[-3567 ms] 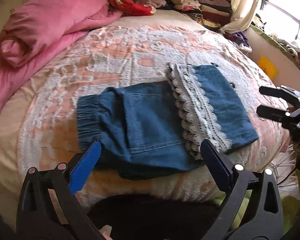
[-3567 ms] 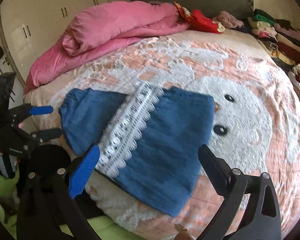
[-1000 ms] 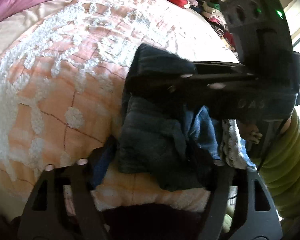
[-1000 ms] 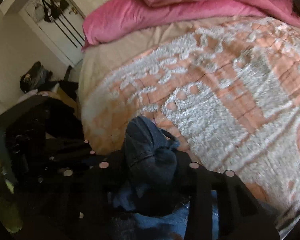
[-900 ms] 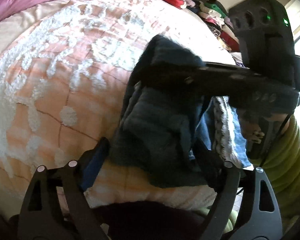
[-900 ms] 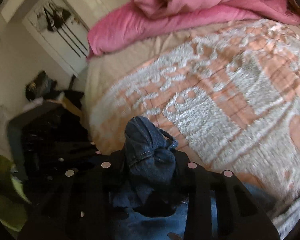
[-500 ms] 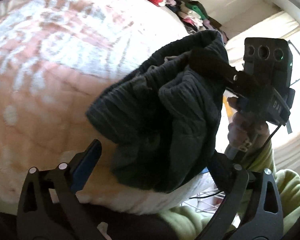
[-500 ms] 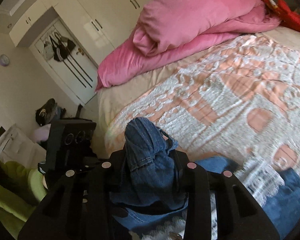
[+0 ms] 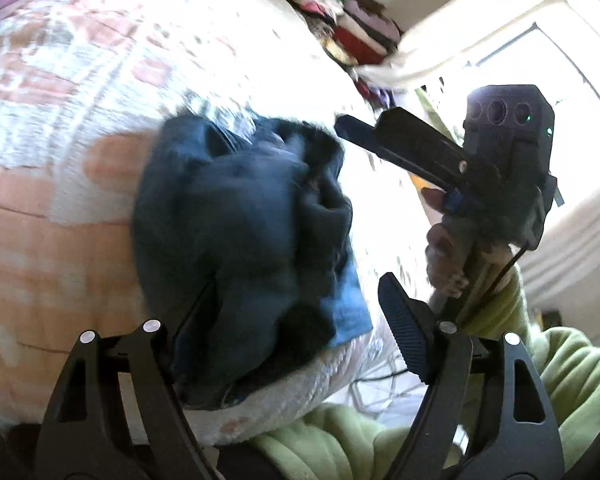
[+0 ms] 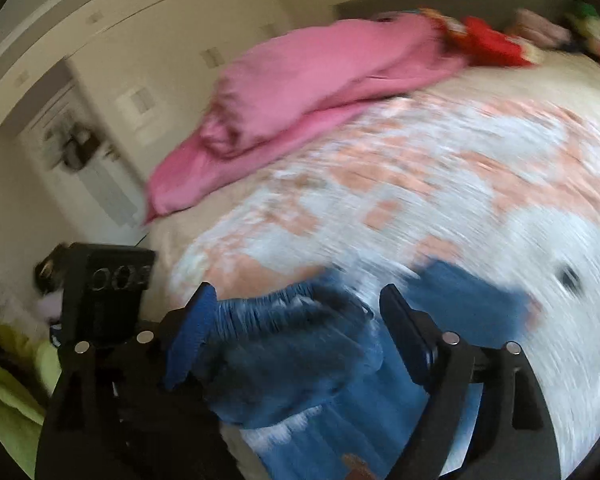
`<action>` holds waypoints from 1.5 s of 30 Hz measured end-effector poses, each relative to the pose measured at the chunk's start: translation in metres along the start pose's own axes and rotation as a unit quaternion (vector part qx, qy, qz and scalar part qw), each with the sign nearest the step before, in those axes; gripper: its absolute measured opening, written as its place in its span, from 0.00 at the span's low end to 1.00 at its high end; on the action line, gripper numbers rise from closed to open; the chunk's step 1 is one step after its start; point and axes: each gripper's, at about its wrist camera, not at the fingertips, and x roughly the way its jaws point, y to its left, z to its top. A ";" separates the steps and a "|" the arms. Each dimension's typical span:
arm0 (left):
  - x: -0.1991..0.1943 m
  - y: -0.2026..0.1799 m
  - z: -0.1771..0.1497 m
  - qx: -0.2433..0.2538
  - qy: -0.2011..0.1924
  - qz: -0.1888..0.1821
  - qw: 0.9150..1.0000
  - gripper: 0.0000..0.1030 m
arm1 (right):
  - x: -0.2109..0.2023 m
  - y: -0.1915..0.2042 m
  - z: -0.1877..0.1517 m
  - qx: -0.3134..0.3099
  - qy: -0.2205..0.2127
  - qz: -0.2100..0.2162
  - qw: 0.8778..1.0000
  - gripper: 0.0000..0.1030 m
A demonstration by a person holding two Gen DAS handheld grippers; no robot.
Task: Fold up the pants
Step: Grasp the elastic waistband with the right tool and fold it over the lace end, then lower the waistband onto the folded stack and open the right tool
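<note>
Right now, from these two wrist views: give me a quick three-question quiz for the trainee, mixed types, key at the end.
1. True or false: the right gripper is shut on the pants.
2. Pick one. In the right wrist view, what lies at the far side of the bedspread? A: a pink duvet. B: a laptop. C: a chair.
3. Fill in: in the left wrist view the pants lie ___ (flat or bunched) near the bedspread's edge.

Key
1. False: its jaws stand wide apart, with cloth between them but not pinched.
2. A.
3. Bunched.

Bunched denim pants (image 9: 240,232) on bedspread (image 9: 60,128), between open left gripper (image 9: 296,320) fingers.
</note>
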 end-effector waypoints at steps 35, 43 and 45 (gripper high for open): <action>0.020 -0.036 -0.013 0.076 0.019 0.045 0.996 0.84 | 0.007 -0.027 -0.056 0.068 0.051 -0.100 0.991 0.62; -0.004 -0.035 -0.009 0.079 -0.009 0.080 0.994 0.91 | -0.033 -0.016 -0.042 0.054 -0.006 -0.137 0.989 0.88; -0.008 -0.034 -0.007 0.078 -0.012 0.089 0.993 0.91 | -0.040 -0.014 -0.041 0.051 -0.017 -0.143 0.988 0.88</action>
